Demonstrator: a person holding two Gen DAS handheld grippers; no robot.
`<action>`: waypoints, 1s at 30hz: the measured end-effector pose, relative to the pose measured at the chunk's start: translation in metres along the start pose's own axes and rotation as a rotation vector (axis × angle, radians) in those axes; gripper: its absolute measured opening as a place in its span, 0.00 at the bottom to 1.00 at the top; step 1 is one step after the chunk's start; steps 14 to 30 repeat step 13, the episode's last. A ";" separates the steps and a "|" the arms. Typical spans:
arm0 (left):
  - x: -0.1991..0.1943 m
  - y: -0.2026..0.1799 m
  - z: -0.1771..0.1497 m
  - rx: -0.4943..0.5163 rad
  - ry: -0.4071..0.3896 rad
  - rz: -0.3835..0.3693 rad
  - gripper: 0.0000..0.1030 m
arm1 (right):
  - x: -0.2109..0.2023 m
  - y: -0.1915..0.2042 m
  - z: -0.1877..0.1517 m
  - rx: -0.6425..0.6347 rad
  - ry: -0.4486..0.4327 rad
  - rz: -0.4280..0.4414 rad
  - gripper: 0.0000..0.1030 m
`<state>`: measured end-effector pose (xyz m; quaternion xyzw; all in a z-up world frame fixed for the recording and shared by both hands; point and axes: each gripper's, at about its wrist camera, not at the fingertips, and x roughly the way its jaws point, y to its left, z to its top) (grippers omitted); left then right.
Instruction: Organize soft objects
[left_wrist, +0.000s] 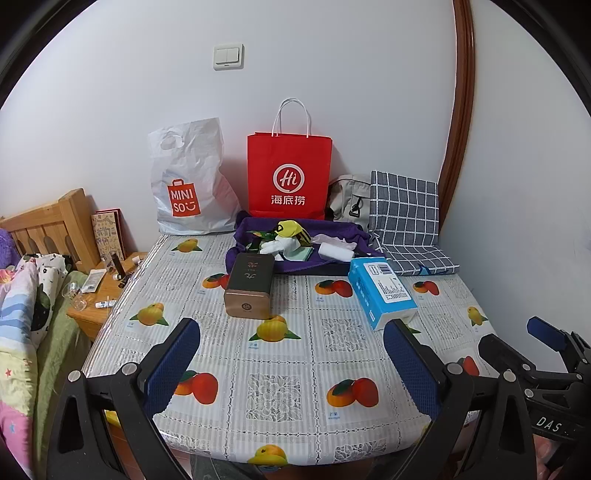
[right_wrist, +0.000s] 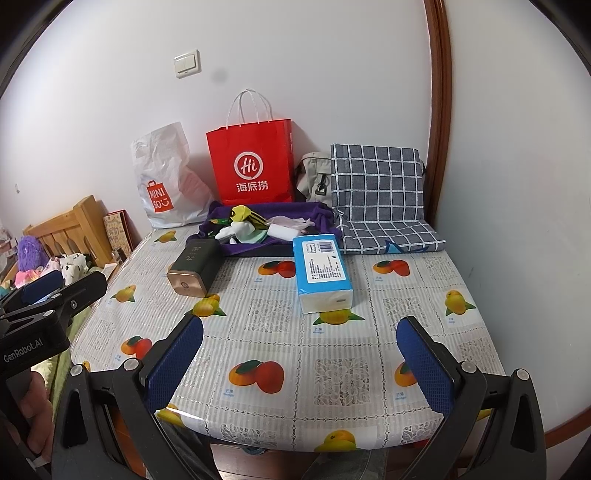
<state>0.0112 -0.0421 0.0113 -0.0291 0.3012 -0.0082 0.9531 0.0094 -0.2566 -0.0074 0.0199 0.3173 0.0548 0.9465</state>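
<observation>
Purple tray (left_wrist: 255, 258) at the back of the table, lined with purple cloth. In it: a heap of soft objects (left_wrist: 291, 240), namely a yellow-and-black piece on top, white fabric, a pale green piece and a white roll toward the right (can't tell item types beyond that). Everything soft sits inside the tray, nothing in either gripper.

Just in front of the tray: dark tin box (left_wrist: 249, 286) lying on its side, gold end facing the near edge, back end at the tray's front rim. To its right, blue-and-white tissue pack (left_wrist: 382, 291), lying flat, far end close to the tray corner.

Against the wall behind the tray: white MINISO plastic bag (left_wrist: 188, 184), red paper bag (left_wrist: 290, 173) upright with white handles, grey bag (left_wrist: 349, 201), then a blue checked cushion (left_wrist: 404, 218) leaning on the wall with cloth spilling onto the table.

Table (left_wrist: 280, 362) has a fruit-print plastic cover, near half bare.

Left gripper (left_wrist: 291, 365): fingers wide apart, hovering over the near table edge, holding nothing. Right gripper (right_wrist: 299, 362): same, spread wide and empty (each one shows at the edge of the other's view).

Room: white wall, light switch (left_wrist: 228, 56), brown wooden door frame (left_wrist: 461, 110) on the right. Left of the table, a wooden nightstand (left_wrist: 99, 299) with small clutter, then a bed (left_wrist: 29, 295) with patterned bedding.
</observation>
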 end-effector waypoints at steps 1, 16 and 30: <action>0.000 0.000 0.000 0.000 0.000 -0.001 0.98 | 0.000 0.001 0.000 -0.001 -0.001 0.000 1.00; -0.001 0.000 -0.001 0.004 -0.004 -0.009 0.98 | -0.001 0.001 0.000 0.000 -0.001 0.000 1.00; -0.001 0.000 -0.001 0.004 -0.004 -0.009 0.98 | -0.001 0.001 0.000 0.000 -0.001 0.000 1.00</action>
